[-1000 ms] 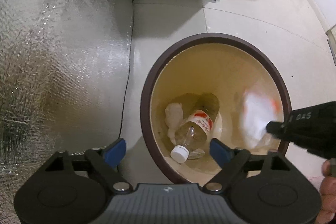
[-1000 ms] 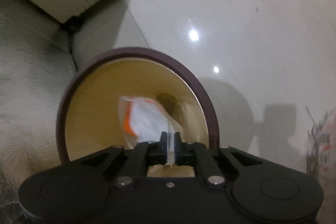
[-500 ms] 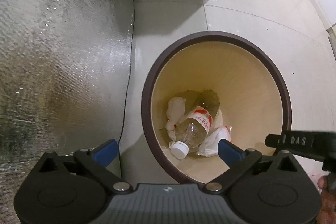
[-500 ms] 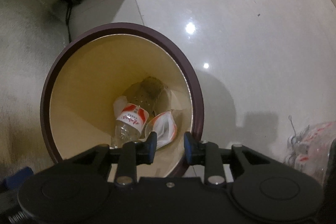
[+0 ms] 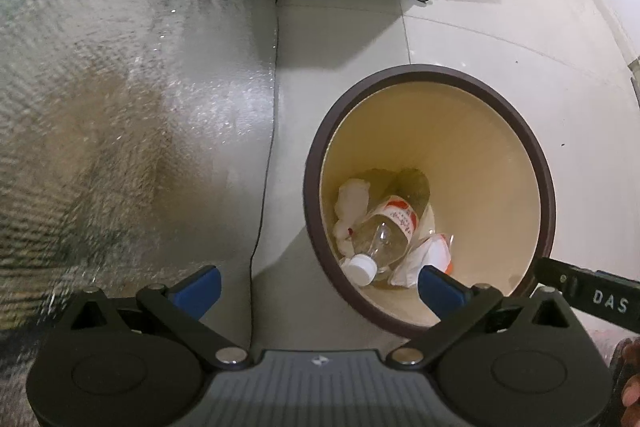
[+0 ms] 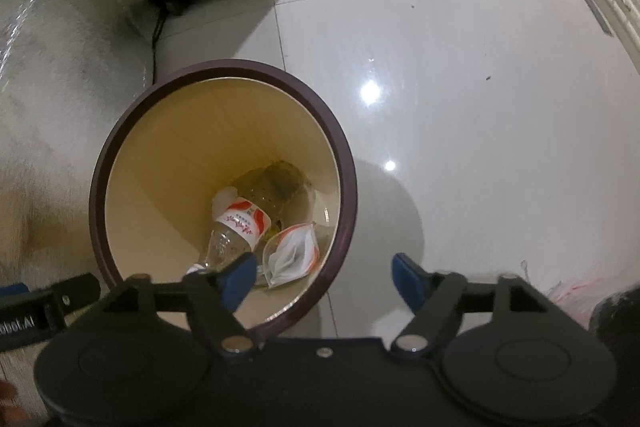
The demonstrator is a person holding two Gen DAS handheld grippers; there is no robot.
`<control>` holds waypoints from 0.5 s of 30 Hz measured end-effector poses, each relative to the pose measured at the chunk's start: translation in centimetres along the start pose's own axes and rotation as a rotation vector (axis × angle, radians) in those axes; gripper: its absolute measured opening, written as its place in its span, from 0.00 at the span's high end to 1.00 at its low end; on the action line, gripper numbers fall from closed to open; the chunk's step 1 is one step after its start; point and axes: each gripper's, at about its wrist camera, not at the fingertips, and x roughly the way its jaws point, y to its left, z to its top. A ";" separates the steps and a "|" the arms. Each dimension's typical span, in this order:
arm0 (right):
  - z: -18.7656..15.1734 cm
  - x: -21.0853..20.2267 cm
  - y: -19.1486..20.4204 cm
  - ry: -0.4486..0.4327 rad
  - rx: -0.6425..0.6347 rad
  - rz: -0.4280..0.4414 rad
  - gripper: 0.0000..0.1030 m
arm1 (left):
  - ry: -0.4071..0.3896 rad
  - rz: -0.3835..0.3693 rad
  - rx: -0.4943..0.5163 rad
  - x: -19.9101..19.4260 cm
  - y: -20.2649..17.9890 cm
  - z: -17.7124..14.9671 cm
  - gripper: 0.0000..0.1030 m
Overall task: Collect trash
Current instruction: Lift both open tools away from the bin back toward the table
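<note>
Dropped from the right tongs (image 6: 322, 277), now opening and empty, the wrapper (image 6: 294, 253) lies in the bin (image 6: 344, 187); left tongs (image 5: 318, 285) spread.

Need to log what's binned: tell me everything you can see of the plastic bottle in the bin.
The plastic bottle is clear, looks empty, with a white cap on and a red-and-white label. It lies on its side at the bottom of the bin, cap toward the near wall, crumpled white tissue on one side, an orange-and-white wrapper on the other.
</note>
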 end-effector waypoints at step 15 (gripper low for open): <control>-2.6 -6.2 0.6 -0.087 -0.068 -0.027 0.00 | -0.077 0.019 0.004 -5.9 1.6 -3.2 0.00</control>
